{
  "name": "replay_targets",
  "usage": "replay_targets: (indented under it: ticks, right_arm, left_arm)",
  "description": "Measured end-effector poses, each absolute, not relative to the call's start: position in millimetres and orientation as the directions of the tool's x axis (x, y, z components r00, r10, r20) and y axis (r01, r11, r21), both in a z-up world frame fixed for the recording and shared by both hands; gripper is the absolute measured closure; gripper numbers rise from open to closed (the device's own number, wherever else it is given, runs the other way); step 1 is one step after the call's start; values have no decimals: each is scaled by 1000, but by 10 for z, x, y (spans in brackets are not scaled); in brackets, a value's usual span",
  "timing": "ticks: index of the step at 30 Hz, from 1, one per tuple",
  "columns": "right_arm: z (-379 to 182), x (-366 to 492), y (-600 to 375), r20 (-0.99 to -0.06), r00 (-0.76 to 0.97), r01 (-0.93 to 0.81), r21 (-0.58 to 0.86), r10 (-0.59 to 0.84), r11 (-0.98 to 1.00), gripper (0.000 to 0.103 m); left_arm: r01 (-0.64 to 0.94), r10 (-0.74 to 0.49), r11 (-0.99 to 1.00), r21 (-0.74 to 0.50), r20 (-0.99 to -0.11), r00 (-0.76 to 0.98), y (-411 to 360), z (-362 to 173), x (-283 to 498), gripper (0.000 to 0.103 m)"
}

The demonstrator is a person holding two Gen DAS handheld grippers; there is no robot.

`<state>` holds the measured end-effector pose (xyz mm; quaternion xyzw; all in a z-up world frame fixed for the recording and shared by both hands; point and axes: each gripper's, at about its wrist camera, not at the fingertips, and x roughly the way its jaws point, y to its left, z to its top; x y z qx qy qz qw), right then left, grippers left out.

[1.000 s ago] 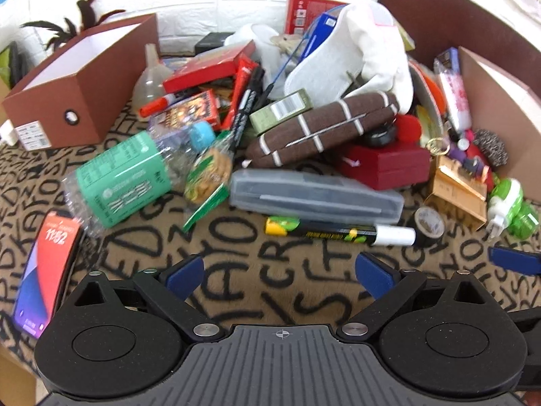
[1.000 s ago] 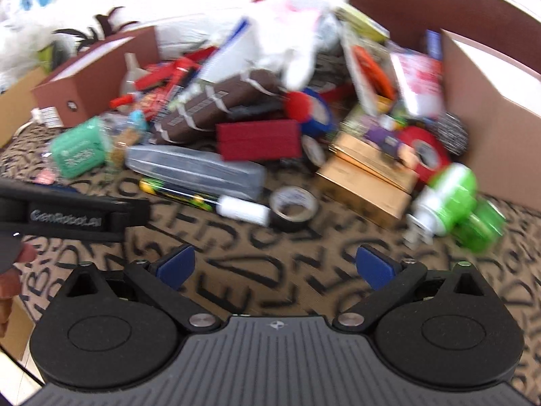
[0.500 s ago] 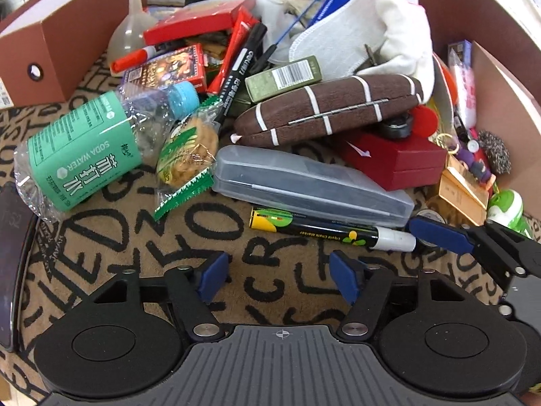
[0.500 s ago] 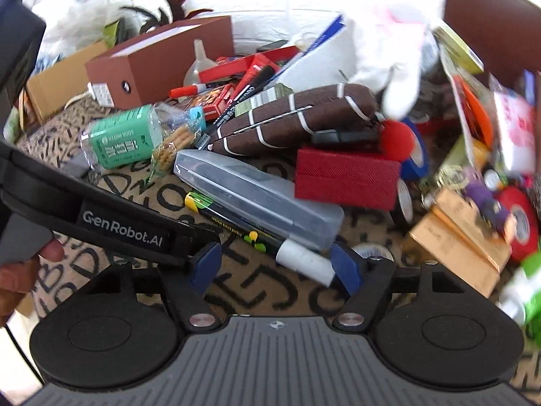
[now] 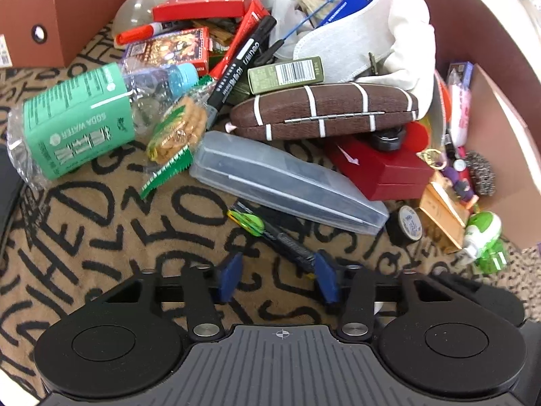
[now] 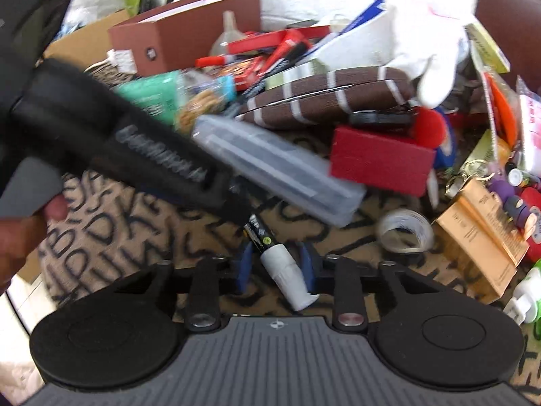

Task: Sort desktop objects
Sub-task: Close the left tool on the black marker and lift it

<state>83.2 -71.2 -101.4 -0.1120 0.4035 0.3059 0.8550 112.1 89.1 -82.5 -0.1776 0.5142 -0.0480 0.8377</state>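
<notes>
Since a second ago, both tools tipped down closer to the counter [image 5: 111, 237], and both sets of jaws have just been closing.

Right tool [image 6: 275, 267]: narrow now, blue pads pinching the white cap end of the chalk marker [image 6: 280, 267]. A second ago, wide with nothing between the pads.

Left tool [image 5: 277, 279]: about half wide, with the dark body of the same marker [image 5: 270, 233] running to the right pad and touching it. Cannot tell if the left pad presses on anything. Bare counter between the pads.

Marker lying on the lettered counter, just in front of the clear plastic case [image 5: 287, 182], green end pointing to the pile.

Left tool's black arm crossing the right view from the left, with a hand [image 6: 23, 233] at the left edge, blurred.
</notes>
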Motion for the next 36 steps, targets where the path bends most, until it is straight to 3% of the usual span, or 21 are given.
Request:
replay_targets:
  ticks: [4,6,8,15,16,17,18,21,22,24,25,26,28,29,30,36]
  right_arm:
    - [-985,688,-691,-763,463,-618,89,452,781,79]
    - [-1000,652,-676,-766,463,-613,87,446,785,79]
    - [-1035,659,-681,-770,462,-599,94,440,795,78]
    - [-1079,696,-728,-762,462,-573,133,453,809,78]
    - [-1084,697,-727,-761,465,-570,134,453,810,78]
    - [-1082,694,-725,-761,466,-571,132,453,810,78]
    - [-1079,692,-720,-761,467,-572,130,451,810,78]
    - [-1118,725,-699,-754,476,-573,124,453,810,78]
    - [-1125,729,-689,-752,479,-574,120,452,810,78]
    - [-1109,695,-675,-752,487,-581,101,444,808,80]
    - [-1098,675,-675,-753,487,-587,94,443,804,81]
    - [-1089,647,-671,-754,486,-594,86,442,800,81]
    - [-1083,603,-684,-757,487,-593,80,436,801,81]
    - [-1090,647,-664,-758,487,-589,82,434,804,80]
    - [-1098,655,-663,-757,489,-584,85,434,807,80]
    - [-971,526,-823,-738,491,-598,100,462,795,83]
  left_arm:
    - [-103,-292,922,-373,-846,446,873,-854,1089,71]
    - [-101,-288,925,-366,-849,443,832,-860,1093,72]
    - [-110,-284,924,-366,-850,445,815,-878,1109,80]
    - [-134,-279,918,-373,-848,451,794,-952,1157,79]
    - [-122,-273,924,-363,-848,454,762,-954,1163,63]
    - [-110,-275,926,-361,-845,458,740,-955,1157,55]
    - [-101,-271,930,-354,-845,461,709,-949,1144,54]
    - [-66,-230,954,-294,-852,470,607,-948,1137,61]
    - [-74,-221,955,-287,-855,470,606,-950,1142,73]
    - [-87,-231,949,-304,-853,467,633,-948,1129,74]
    - [-95,-239,944,-317,-851,467,643,-952,1116,74]
    - [-99,-245,940,-327,-848,470,645,-957,1100,58]
    - [-100,-242,940,-327,-842,481,616,-983,1094,57]
    - [-97,-233,944,-316,-844,482,606,-975,1088,62]
    - [-99,-215,950,-297,-849,483,591,-963,1086,76]
    - [-103,-239,940,-325,-843,482,499,-813,971,82]
